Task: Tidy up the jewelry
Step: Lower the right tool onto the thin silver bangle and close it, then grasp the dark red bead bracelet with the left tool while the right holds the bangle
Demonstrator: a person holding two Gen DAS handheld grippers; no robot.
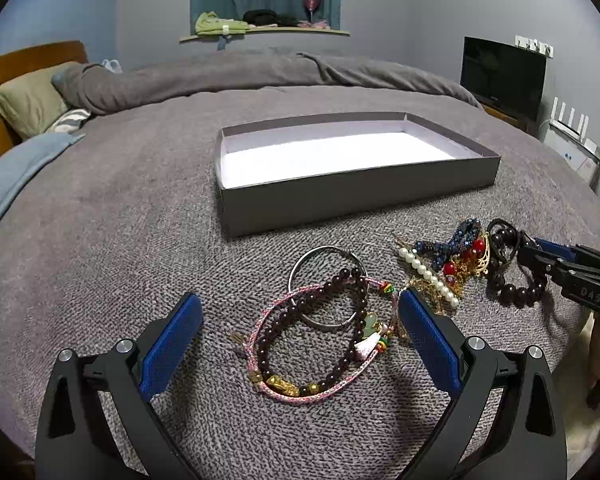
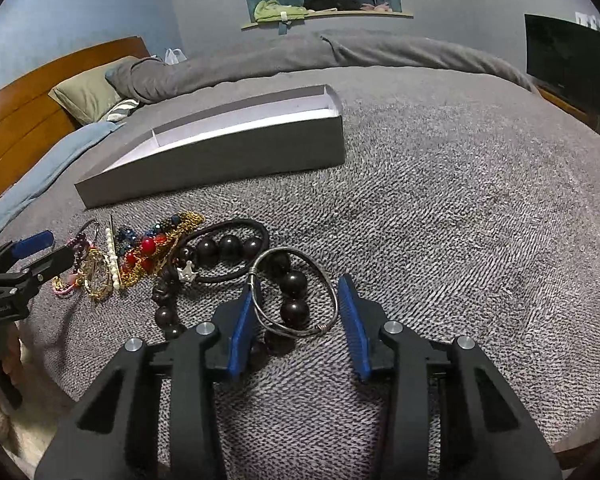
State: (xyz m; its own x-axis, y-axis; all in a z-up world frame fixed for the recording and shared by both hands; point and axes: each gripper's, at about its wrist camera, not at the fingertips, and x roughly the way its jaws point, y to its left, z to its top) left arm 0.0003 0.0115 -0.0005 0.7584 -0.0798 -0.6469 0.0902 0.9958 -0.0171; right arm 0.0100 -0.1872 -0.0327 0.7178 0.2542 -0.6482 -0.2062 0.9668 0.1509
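Note:
An open grey box with a white inside lies on the grey bed cover; it also shows in the right wrist view. My left gripper is open, its blue pads either side of a dark bead bracelet, a pink cord bracelet and a silver bangle. My right gripper is open around a second silver bangle that lies on a large dark bead bracelet. Between them lies a heap with a pearl strand, red beads and gold chains.
A black hair tie lies by the big beads. A folded duvet, pillow and wooden headboard are at the far side. A dark screen stands at the right. The bed edge is near, below both grippers.

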